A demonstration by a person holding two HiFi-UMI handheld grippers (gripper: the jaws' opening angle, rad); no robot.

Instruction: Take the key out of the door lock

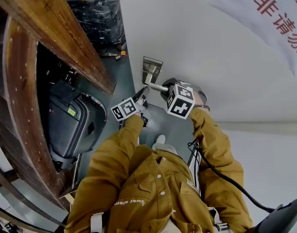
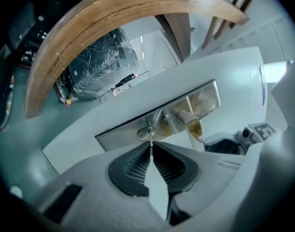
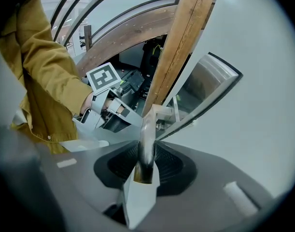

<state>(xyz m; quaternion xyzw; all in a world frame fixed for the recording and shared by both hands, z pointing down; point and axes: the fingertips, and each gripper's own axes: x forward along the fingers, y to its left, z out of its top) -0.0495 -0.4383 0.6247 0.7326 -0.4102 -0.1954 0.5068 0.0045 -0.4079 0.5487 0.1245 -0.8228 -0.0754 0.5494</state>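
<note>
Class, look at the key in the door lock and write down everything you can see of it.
The key is a thin, silvery metal blade seen edge-on, so the shape of its head cannot be told. Its tip sits in the round cylinder of the brushed-metal lock plate, beside the lever handle. It sticks straight out from the plate. The left gripper is shut on its outer end, both dark ribbed pads pressing it; nothing else touches it.
</note>
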